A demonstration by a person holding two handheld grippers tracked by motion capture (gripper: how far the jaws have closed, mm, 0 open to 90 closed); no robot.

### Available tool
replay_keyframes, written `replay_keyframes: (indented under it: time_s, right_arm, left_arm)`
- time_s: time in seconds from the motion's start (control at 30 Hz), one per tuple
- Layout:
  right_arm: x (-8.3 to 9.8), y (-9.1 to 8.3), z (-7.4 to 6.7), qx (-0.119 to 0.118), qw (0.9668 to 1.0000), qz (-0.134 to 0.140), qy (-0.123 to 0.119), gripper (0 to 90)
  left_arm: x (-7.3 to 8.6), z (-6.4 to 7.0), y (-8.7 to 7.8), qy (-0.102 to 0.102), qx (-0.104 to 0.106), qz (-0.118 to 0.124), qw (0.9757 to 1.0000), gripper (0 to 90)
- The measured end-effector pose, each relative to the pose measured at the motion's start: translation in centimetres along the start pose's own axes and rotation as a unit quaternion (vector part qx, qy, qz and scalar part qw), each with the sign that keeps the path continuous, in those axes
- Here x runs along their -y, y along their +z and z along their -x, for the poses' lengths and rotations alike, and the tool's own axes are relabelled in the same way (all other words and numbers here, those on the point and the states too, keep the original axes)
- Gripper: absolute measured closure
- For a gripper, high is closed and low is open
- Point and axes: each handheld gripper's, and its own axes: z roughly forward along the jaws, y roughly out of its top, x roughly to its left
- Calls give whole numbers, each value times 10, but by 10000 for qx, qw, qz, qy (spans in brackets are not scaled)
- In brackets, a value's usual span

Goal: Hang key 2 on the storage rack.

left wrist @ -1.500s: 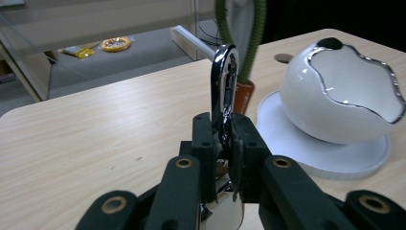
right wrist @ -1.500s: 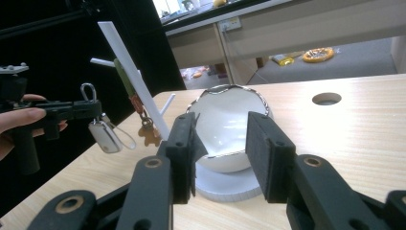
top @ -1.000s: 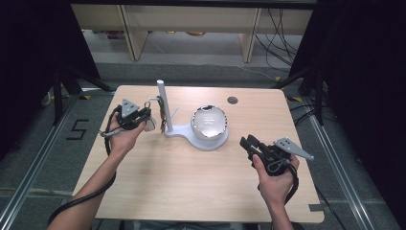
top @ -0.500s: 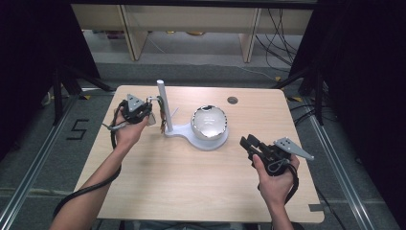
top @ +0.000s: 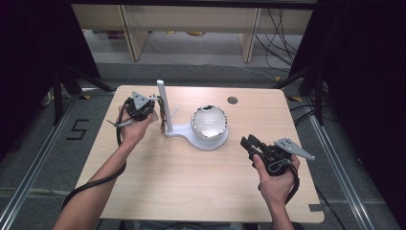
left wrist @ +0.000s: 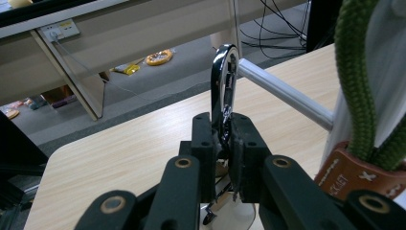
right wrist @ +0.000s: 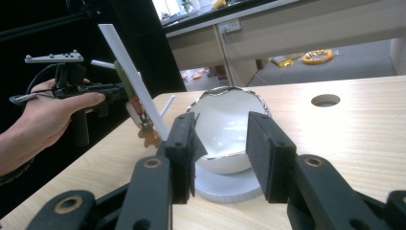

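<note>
Left hand-held gripper [left wrist: 222, 158] clenches one carabiner [left wrist: 224, 81] beside one white post [top: 164, 105]; right hand-held gripper [right wrist: 222, 153] gapes, empty, facing one bowl [right wrist: 230, 129].

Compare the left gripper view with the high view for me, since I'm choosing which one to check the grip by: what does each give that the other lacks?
Left gripper view alone: the left gripper shut on a shiny metal carabiner clip, a green woven cord and a brown leather tag.

High view alone: the right gripper over the light wooden table, its jaws apart with nothing between them, and the white egg-shaped bowl.

Both: the white stand's upright post and the tabletop.
</note>
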Motion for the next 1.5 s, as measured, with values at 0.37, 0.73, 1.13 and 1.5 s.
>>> replay_keyframes:
  time_s: [0.37, 0.73, 1.13, 1.5]
  right_arm:
    - [0, 0, 0, 15, 10000, 6, -55, 637]
    - [0, 0, 1, 8, 10000, -6, -31, 635]
    - [0, -1, 1, 23, 10000, -6, -39, 635]
    - [0, 0, 1, 12, 10000, -7, -38, 635]
  left_arm:
    - [1, 1, 5, 52, -43, 4, 10000, 811]
    - [1, 0, 11, 126, -119, -24, 9998, 811]
    - [0, 4, 12, 201, -149, 15, 9997, 810]
    - [-1, 8, 12, 322, -168, 39, 9993, 810]
